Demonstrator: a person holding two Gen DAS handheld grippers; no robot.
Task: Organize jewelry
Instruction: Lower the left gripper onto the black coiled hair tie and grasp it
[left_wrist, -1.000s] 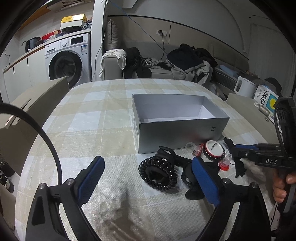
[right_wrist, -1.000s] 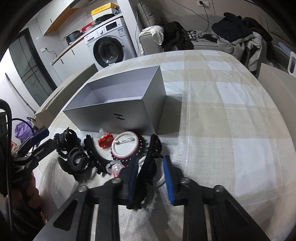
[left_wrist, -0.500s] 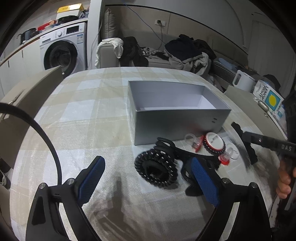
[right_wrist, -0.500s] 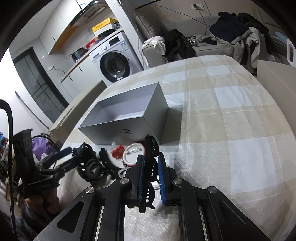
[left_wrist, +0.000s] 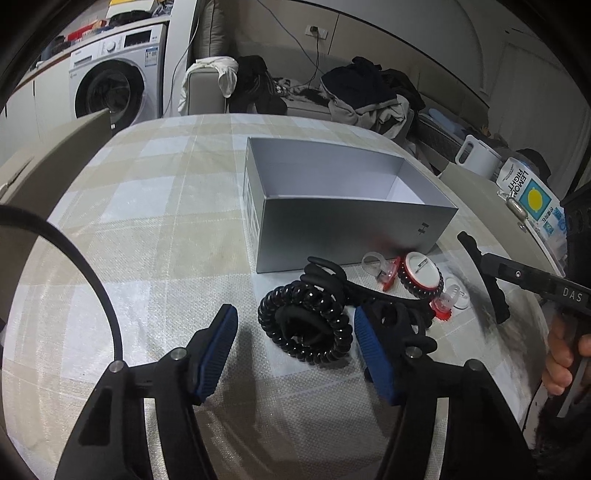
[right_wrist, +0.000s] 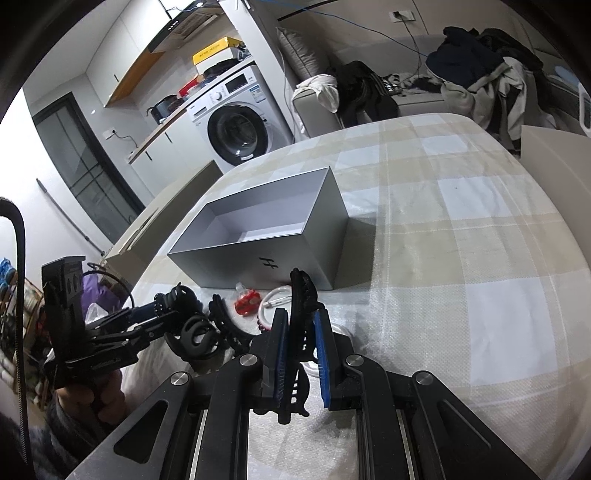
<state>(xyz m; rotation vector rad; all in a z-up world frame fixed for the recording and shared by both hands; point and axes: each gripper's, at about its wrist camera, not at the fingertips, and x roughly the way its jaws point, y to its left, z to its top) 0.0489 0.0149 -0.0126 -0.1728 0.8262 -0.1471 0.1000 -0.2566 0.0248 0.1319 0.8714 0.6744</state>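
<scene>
You are squeezing right fingers (right_wrist: 301, 341) on black hair clip (right_wrist: 300, 295) for box (right_wrist: 236, 254); left fingers (left_wrist: 295, 345) closing around coil tie (left_wrist: 304, 325), not touching.

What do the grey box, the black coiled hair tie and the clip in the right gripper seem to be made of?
Grey box: likely matte card, with thin straight walls and a soft sheen. Coiled hair tie: glossy plastic, a springy spiral with bright highlights. Clip in the right gripper: probably dull black plastic, rigid with moulded teeth.
</scene>
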